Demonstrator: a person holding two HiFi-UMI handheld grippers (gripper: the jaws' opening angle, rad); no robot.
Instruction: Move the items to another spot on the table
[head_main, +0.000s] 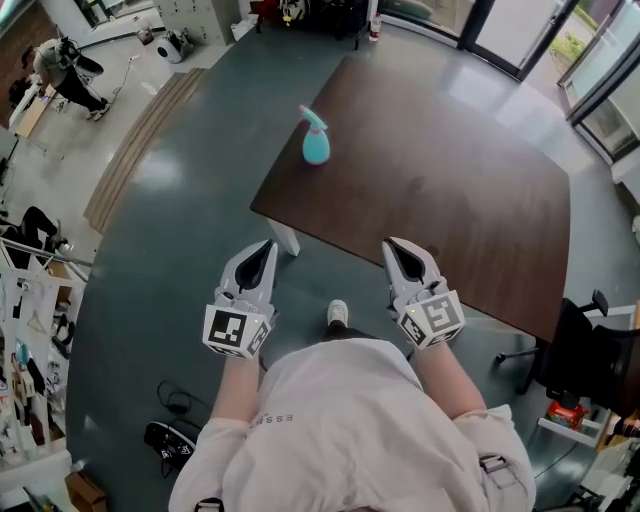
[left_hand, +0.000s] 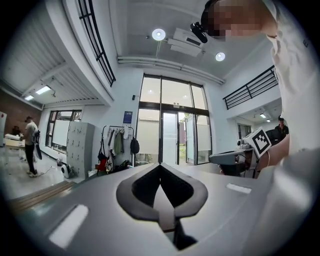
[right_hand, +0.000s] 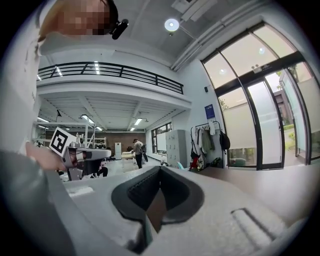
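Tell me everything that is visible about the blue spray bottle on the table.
The spray bottle is light turquoise and looks like plastic. It has a rounded body and a trigger head of the same colour, with the nozzle pointing toward the picture's upper left. It stands upright and alone near the left edge of the dark brown table, as the head view shows it. Only the table touches it.

item: spray bottle (head_main: 315, 140) | look: turquoise rounded body, paler blue trigger head, nozzle pointing to upper left in head view | state: upright, standing alone | place: on dark brown table (head_main: 450, 200), near its left edge, not far from the near-left corner, rest of tabletop bare around it
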